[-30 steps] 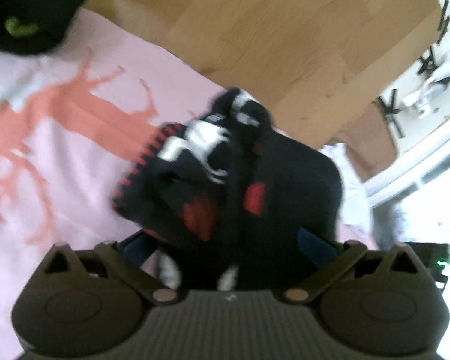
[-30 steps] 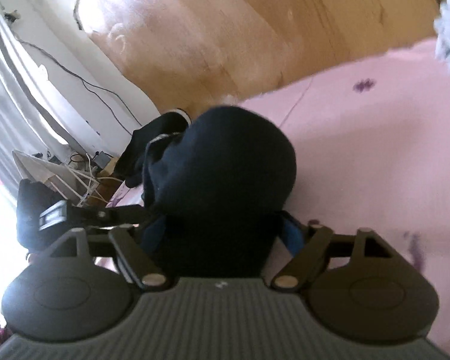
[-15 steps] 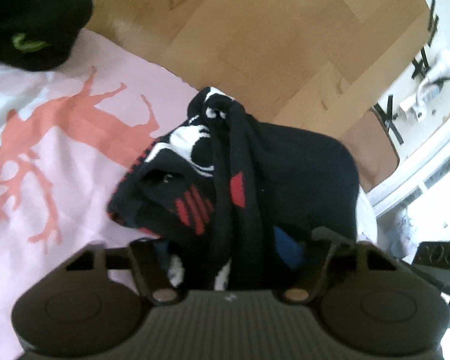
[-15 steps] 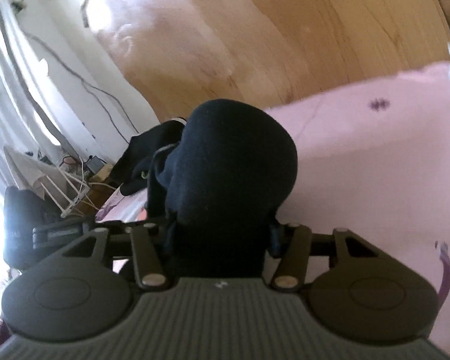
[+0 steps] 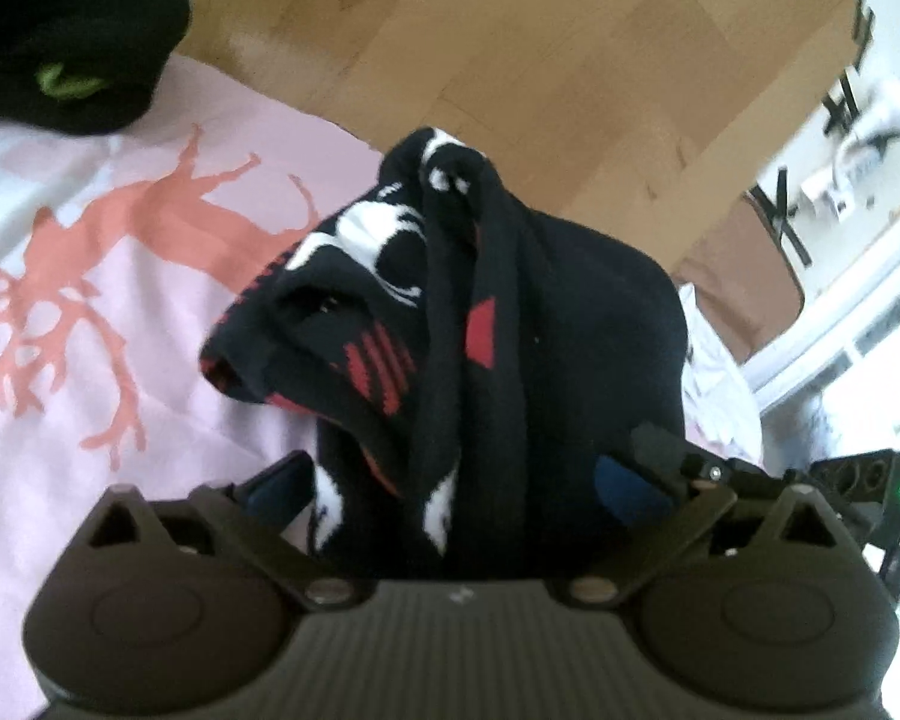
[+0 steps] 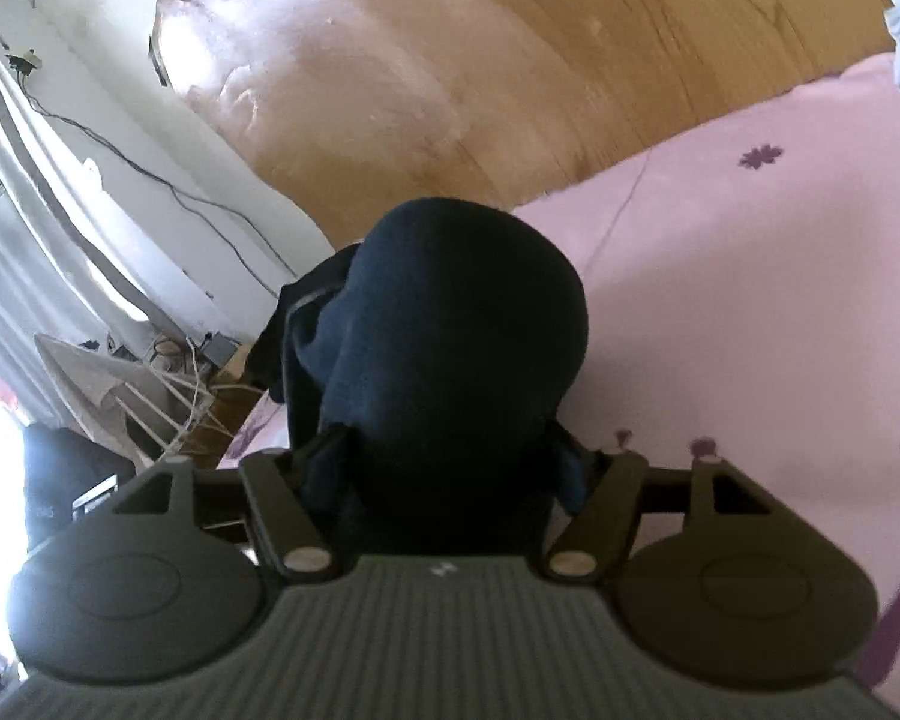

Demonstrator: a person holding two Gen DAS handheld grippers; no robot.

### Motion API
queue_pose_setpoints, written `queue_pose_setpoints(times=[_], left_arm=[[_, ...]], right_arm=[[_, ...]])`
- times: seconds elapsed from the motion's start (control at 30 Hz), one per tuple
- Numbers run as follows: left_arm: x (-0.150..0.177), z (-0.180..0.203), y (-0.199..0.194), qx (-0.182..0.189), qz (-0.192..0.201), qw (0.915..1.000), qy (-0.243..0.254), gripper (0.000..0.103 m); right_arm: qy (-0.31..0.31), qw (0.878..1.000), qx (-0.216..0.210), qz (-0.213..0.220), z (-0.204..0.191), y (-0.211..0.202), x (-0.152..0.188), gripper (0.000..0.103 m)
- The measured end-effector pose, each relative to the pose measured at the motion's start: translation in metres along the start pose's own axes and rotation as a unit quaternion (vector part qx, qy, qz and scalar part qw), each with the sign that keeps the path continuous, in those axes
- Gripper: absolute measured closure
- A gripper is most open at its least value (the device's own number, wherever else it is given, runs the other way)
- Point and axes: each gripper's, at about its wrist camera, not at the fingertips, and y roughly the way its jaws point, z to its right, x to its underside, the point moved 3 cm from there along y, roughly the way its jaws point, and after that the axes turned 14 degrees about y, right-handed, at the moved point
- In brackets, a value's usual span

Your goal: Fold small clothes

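Observation:
A dark navy knitted garment [image 5: 510,324] with white and red patterns is bunched up between the two grippers, above a pink sheet [image 5: 90,360]. My left gripper [image 5: 456,480] is shut on the patterned end of it; the fingers are mostly hidden by cloth. In the right wrist view the plain navy end [image 6: 456,324] bulges up in front of the camera, and my right gripper [image 6: 444,468] is shut on it.
The pink sheet carries an orange deer print [image 5: 78,264] and small purple marks [image 6: 762,156]. A black garment with a green logo [image 5: 66,42] lies at its far left corner. Wooden floor [image 5: 570,60] lies beyond. Cables and a rack [image 6: 150,384] stand by the wall.
Both grippers were open around the garment a second ago and have closed on it. The cloth has bunched higher between them.

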Motion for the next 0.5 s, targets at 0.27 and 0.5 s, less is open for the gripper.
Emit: queue_pose_setpoints(times=[0.27,0.5], left_arm=[[-0.002,0.009,0.012,0.017,0.002,0.9998,0.009,0.012],[-0.006,0.008,0.003,0.03,0.017,0.9994,-0.003,0.045]], right_arm=[[0.006,1.0,0.011,-0.003,0.003,0.005,0.008,0.035],[-0.026,1.0,0.01,0.01,-0.014,0.004,0.006,0.051]])
